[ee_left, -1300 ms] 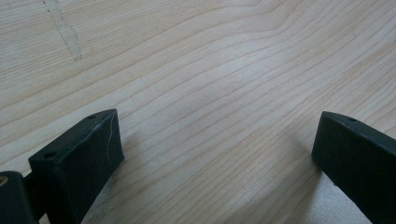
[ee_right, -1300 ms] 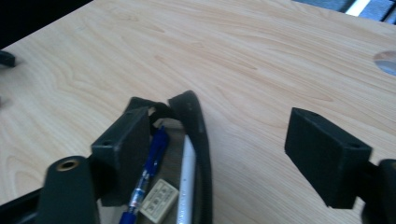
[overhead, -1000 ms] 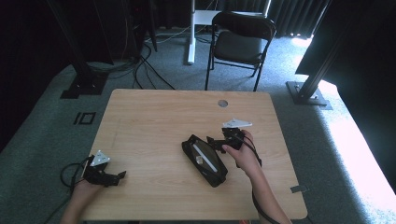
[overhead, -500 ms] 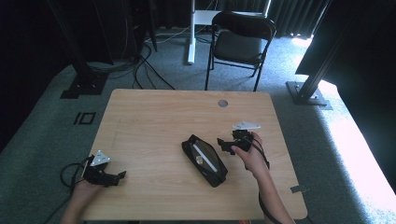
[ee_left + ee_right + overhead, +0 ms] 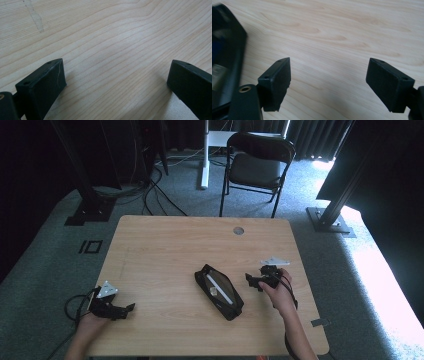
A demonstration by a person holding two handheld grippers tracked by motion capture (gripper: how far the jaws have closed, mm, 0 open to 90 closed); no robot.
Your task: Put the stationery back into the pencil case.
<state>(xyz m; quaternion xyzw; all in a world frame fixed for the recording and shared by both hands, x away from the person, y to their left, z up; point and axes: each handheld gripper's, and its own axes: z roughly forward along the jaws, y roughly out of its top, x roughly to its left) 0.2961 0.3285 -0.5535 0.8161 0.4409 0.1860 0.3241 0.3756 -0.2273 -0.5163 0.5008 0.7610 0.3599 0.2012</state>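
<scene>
A black zip pouch [image 5: 219, 291] lies open on the wooden table [image 5: 170, 250], with a white stick-like item and a small round thing inside. My right gripper [image 5: 252, 282] sits just right of the pouch, low over the table, jaws wide apart and empty. In the right gripper view its gripper [image 5: 328, 82] frames bare wood, and the pouch's edge [image 5: 229, 50] shows blurred at the left. My left gripper [image 5: 126, 310] rests near the table's front left corner, far from the pouch. The left gripper view shows its gripper [image 5: 113, 82] open over bare wood.
A round grommet hole [image 5: 238, 230] sits near the table's far edge. Behind the table stand a black folding chair [image 5: 257, 167], a white desk leg [image 5: 204, 155] and floor cables. A metal stand foot [image 5: 330, 217] is at the right.
My right gripper has drawn back to the right, away from the pouch, and come down toward the table. The pouch and the left gripper have stayed put.
</scene>
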